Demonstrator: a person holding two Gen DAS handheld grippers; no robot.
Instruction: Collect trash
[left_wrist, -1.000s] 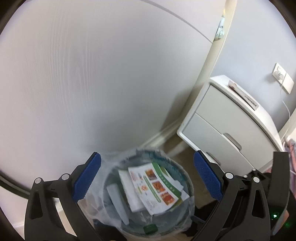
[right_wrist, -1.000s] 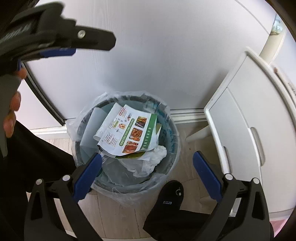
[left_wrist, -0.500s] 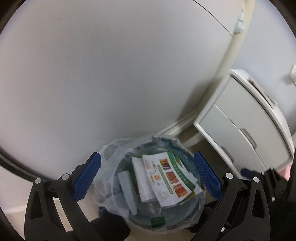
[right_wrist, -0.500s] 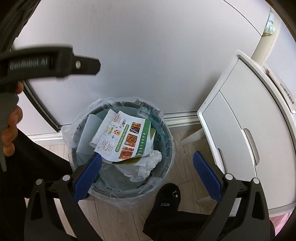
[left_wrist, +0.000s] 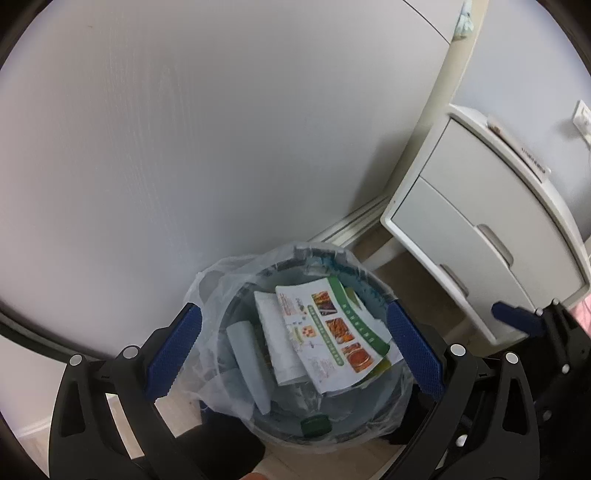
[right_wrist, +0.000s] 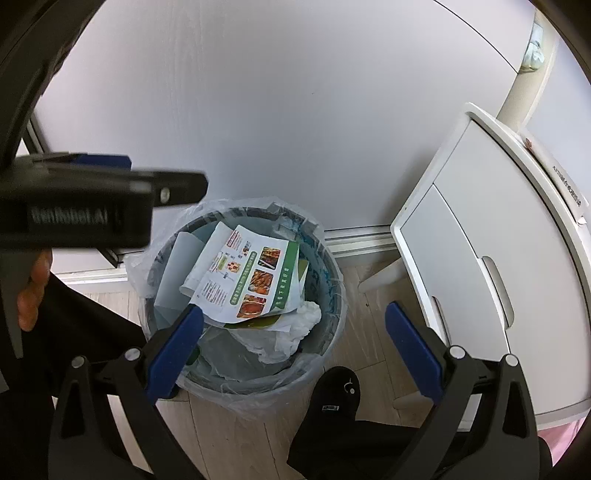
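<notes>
Blue-padded left gripper wide apart, empty, right gripper likewise, above trash bin

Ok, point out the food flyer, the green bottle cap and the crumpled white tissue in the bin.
food flyer (left_wrist: 332, 332), left wrist view, on its printed face.
green bottle cap (left_wrist: 315, 425), left wrist view, on its top.
crumpled white tissue (right_wrist: 304, 319), right wrist view, on its bulging middle.

Both wrist views looking steeply down, near, sharing trash bin and white cabinet.
</notes>
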